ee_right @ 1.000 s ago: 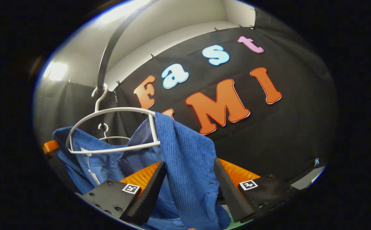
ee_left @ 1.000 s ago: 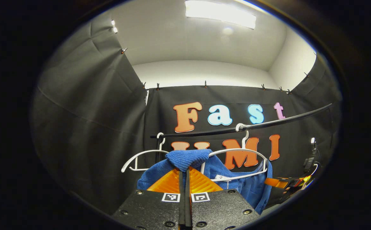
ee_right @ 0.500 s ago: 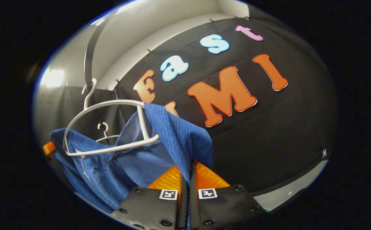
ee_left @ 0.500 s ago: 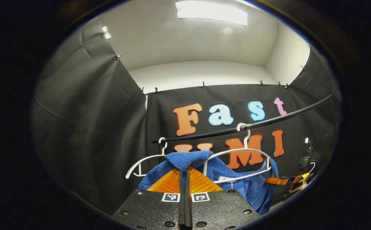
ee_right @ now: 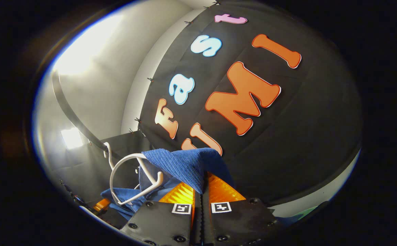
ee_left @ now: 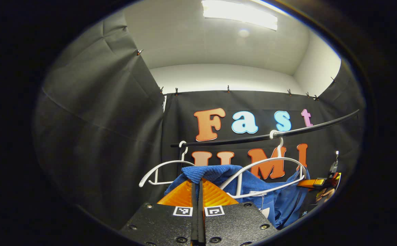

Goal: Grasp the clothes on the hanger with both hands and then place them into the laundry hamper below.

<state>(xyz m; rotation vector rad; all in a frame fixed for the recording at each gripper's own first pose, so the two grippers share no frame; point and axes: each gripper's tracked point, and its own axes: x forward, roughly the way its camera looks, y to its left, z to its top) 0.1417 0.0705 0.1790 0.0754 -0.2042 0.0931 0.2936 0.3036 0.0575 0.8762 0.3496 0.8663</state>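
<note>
Booth rail [ee_left: 246, 139]; garment [ee_left: 208, 172] seemingly pinched

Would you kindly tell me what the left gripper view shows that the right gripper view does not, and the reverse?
Left gripper view: the left tool pinching a fold of the blue garment, with an empty second white hanger beside it. Right gripper view: the right tool pinching another fold, and a pale strip under the wall cloth. Both: the garment draped on its white hanger, which hooks over the black rail.
</note>
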